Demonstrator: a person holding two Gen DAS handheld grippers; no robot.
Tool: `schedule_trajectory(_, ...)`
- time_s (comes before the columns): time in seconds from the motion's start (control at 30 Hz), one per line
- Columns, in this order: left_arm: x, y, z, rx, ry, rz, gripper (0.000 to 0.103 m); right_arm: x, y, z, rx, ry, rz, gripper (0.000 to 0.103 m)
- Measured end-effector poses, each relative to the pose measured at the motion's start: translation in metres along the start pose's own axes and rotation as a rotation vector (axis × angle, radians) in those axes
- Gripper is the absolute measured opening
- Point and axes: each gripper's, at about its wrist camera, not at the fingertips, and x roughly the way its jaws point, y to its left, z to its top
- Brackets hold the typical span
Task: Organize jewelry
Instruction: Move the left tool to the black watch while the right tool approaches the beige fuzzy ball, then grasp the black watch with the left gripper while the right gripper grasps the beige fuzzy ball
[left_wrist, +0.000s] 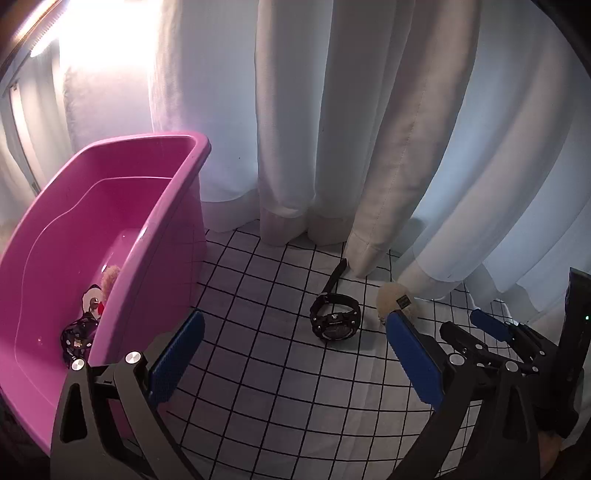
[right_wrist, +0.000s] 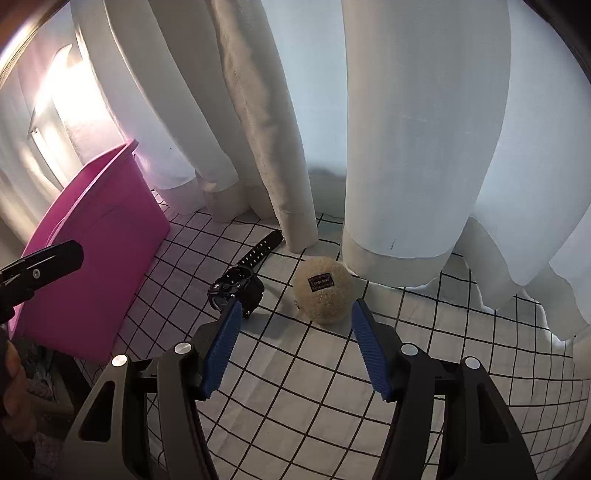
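Observation:
A black wristwatch (left_wrist: 335, 318) lies on the white grid-patterned cloth (left_wrist: 277, 387), its strap stretching back toward the curtain; it also shows in the right wrist view (right_wrist: 236, 288). A beige fluffy pom-pom (right_wrist: 324, 290) with a small black label lies just right of the watch; it also shows in the left wrist view (left_wrist: 395, 301). A pink plastic bin (left_wrist: 110, 236) stands at the left and holds a dark beaded piece (left_wrist: 77, 336), a small white and red trinket (left_wrist: 94, 298) and a fluffy beige piece (left_wrist: 110, 277). My left gripper (left_wrist: 295, 334) is open and empty, short of the watch. My right gripper (right_wrist: 293, 317) is open and empty, just short of the pom-pom.
White curtains (right_wrist: 406, 147) hang down to the cloth right behind the watch and pom-pom. The pink bin's outer wall (right_wrist: 92, 258) stands left of the right gripper. The right gripper's fingers (left_wrist: 491, 328) show at the right of the left wrist view.

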Motion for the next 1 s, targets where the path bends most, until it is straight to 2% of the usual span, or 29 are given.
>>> schedule_trajectory(0.23,0.058,-0.014,-0.022,-0.007,0.063,0.076,0.097,0.058,-0.003,-0.004,-0.089,0.054,-0.058,0.059)
schedule_trajectory(0.43,0.091,-0.009,-0.028,-0.033,0.097,0.103,0.097,0.088,-0.008,-0.002,-0.121,0.086,-0.053,0.059)
schedule_trajectory(0.7,0.109,-0.005,-0.032,-0.052,0.119,0.124,0.097,0.11,-0.003,-0.004,-0.176,0.121,-0.068,0.059)
schedule_trajectory(1.0,0.124,-0.008,-0.036,-0.051,0.129,0.132,0.097,0.127,-0.012,0.0,-0.154,0.125,-0.134,0.061)
